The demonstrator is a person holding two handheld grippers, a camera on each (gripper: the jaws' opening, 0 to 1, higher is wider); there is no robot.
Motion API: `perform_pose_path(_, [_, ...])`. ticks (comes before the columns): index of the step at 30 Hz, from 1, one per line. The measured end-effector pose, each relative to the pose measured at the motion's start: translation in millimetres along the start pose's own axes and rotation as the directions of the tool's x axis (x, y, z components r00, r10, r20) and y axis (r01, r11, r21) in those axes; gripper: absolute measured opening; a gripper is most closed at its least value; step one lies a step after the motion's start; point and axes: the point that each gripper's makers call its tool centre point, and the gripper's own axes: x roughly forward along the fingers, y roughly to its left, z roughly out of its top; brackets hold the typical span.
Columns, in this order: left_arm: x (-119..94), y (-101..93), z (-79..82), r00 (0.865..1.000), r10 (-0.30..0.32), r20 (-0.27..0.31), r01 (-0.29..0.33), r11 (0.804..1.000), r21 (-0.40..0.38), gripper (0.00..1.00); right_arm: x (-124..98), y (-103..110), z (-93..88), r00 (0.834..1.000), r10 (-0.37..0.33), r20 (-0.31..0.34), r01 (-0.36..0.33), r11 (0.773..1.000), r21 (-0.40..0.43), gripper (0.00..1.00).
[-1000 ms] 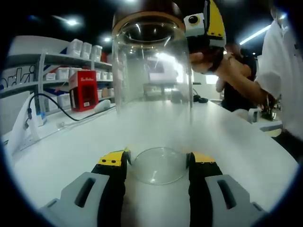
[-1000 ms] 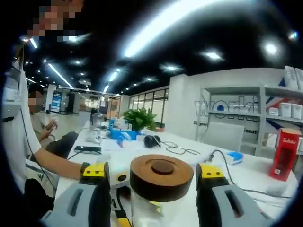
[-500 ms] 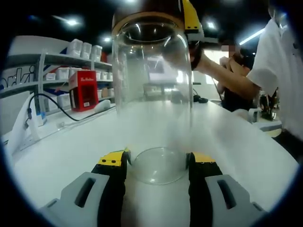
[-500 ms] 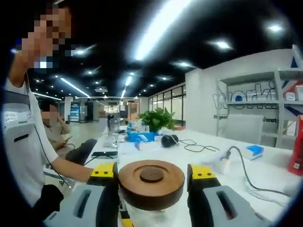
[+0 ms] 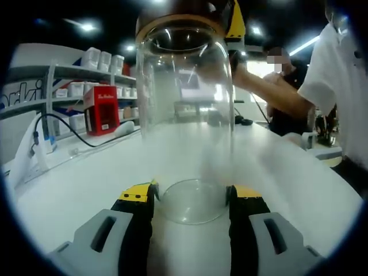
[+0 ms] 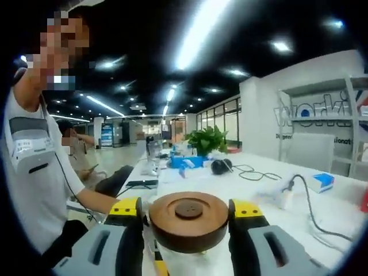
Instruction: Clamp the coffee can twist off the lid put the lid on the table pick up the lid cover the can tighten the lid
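The clear coffee can (image 5: 185, 123) stands upright on the white table (image 5: 75, 184). The left gripper (image 5: 190, 198) is down low, with its two jaws pressed on each side of the can's bottom, so it is holding the can tight. Up high, the right gripper (image 6: 190, 213) has its jaws squeezed on both sides of the round brown lid (image 6: 188, 220), which sits on top of the can. The lid looks ready to be turned.

Things could go wrong here. The glass is smooth, so the can might spin or slip in the low grip when the lid is twisted. If the top hand pulls sideways, the tall can could tip over. The lid could also pop loose and drop.
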Motion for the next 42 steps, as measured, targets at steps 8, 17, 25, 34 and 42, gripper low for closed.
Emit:
perform_pose_path(8, [-0.1, 0.5, -0.5, 1.000, 0.002, -0.002, -0.002, 1.000, -0.002, 0.43, 3.2, -2.6, -9.1, 0.999, -0.009, -0.032, 0.009, 1.000, 0.003, 0.51])
perform_pose_path(17, [1.7, 1.8, -0.8, 1.000, 0.003, -0.002, -0.003, 1.000, -0.002, 0.43, 3.6, -1.0, -10.1, 0.997, -0.077, -0.022, 0.078, 0.997, 0.012, 0.51])
perform_pose_path(25, [1.9, 1.6, -0.5, 1.000, 0.005, -0.002, -0.005, 1.000, -0.003, 0.43, 3.3, -1.8, -10.0, 0.989, -0.151, -0.008, 0.151, 0.988, 0.021, 0.51])
perform_pose_path(34, [0.8, 2.0, -0.7, 1.000, 0.006, -0.002, -0.006, 1.000, -0.002, 0.43, 1.0, -5.5, -9.7, 0.956, -0.292, 0.007, 0.292, 0.956, 0.035, 0.51])
perform_pose_path(42, [0.6, 0.4, -0.2, 1.000, 0.006, -0.002, -0.006, 1.000, -0.002, 0.43, -0.6, -7.3, -9.6, 0.911, -0.412, 0.016, 0.411, 0.911, 0.040, 0.51])
